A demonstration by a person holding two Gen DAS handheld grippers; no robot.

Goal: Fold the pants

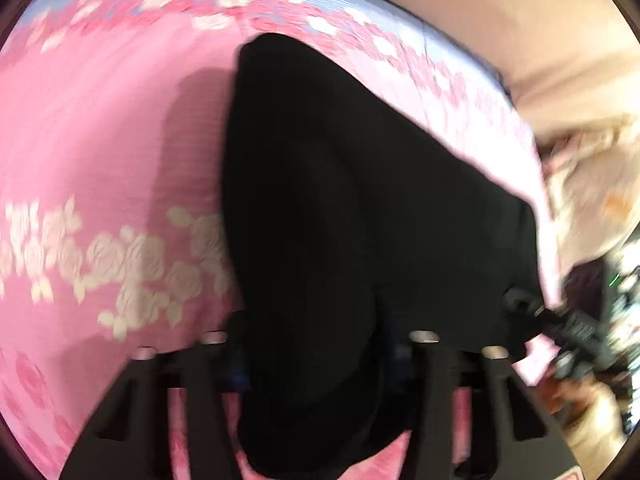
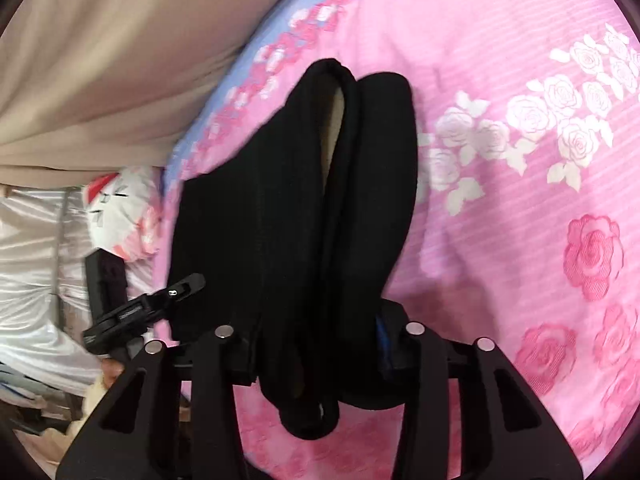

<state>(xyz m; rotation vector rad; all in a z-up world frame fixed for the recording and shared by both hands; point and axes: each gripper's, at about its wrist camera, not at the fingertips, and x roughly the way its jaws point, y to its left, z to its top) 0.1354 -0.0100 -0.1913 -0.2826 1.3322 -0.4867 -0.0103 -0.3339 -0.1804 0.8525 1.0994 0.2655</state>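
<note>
Left wrist view, gripper: the left gripper (image 1: 316, 344) has black cloth bunched between its fingers; the jaws are clamped on the pants.
Left wrist view, pants: one pair of black pants (image 1: 344, 200) lies as a broad dark sheet on the bed, running from the gripper toward the far edge; the picture is blurred, so folds are hard to read.
Left wrist view, other gripper: the right gripper (image 1: 524, 304) shows at the near right, touching the right edge of the pants; from here I cannot tell how its jaws stand.
Left wrist view, bed: one pink bedsheet (image 1: 100, 140) with white and pink roses and a blue band at the far edge.
Left wrist view only: a beige wall (image 1: 520, 20) at the far right.

Right wrist view, gripper: the right gripper (image 2: 320, 340) pinches a thick bunch of the pants (image 2: 280, 200).
Right wrist view, pants: sharper here; the cloth shows two long rolled ridges side by side, with a pale gap of lining between them at the far end.
Right wrist view, other gripper: the left gripper (image 2: 188, 284) touches the near left edge of the cloth.
Right wrist view, bed: the bedsheet (image 2: 520, 60) fills the right.
Right wrist view only: one white pillow (image 2: 120, 208) with a red mark, and white satin cloth (image 2: 28, 260) at the left.
</note>
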